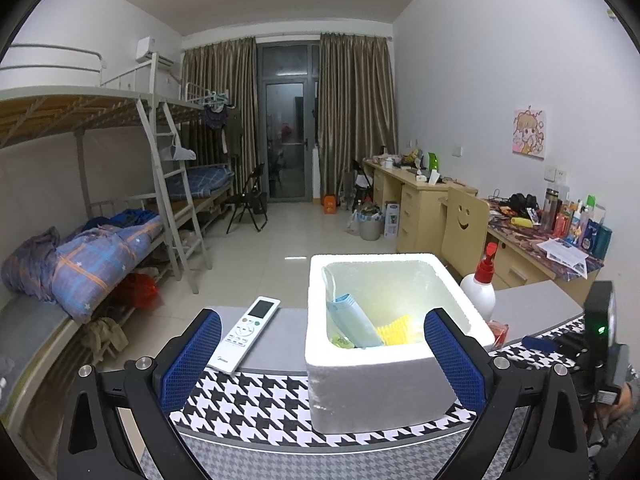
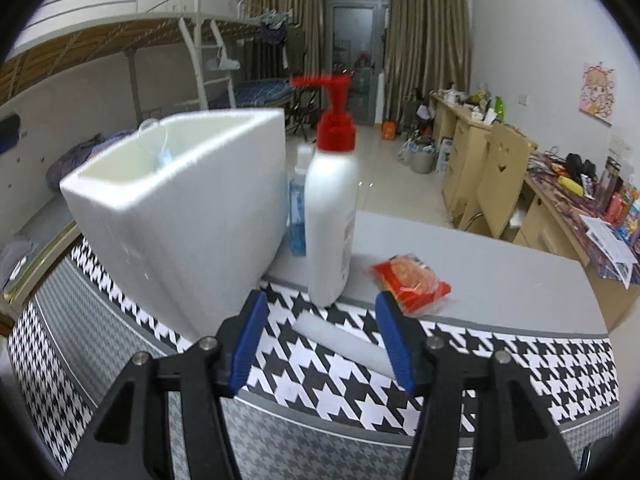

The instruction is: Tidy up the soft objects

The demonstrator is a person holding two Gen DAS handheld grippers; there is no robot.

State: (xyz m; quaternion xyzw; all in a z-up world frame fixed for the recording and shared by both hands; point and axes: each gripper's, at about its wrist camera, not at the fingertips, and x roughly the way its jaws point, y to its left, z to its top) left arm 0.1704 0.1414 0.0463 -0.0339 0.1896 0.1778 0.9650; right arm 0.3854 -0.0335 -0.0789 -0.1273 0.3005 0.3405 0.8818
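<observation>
A white foam box [image 1: 384, 372] stands on the houndstooth cloth [image 1: 256, 404]. Inside it lie a blue face mask [image 1: 352, 320] and a yellow ribbed piece [image 1: 396, 330]. My left gripper [image 1: 324, 356] is open, its blue pads wide apart around the box's near side and pressing on nothing. In the right wrist view my right gripper [image 2: 322, 340] is open just above the cloth. A white oblong piece [image 2: 340, 338] lies flat between its fingers, not pinched. A red packet [image 2: 412, 280] lies just beyond the right finger. The foam box [image 2: 180, 216] is on the left.
A white pump bottle with a red head [image 2: 332, 216] and a small blue bottle [image 2: 298, 208] stand beside the box. A white remote [image 1: 250, 334] lies left of it. The right gripper's black housing [image 1: 600, 328] is at the table's right. Bunk beds, desks and a chair lie beyond.
</observation>
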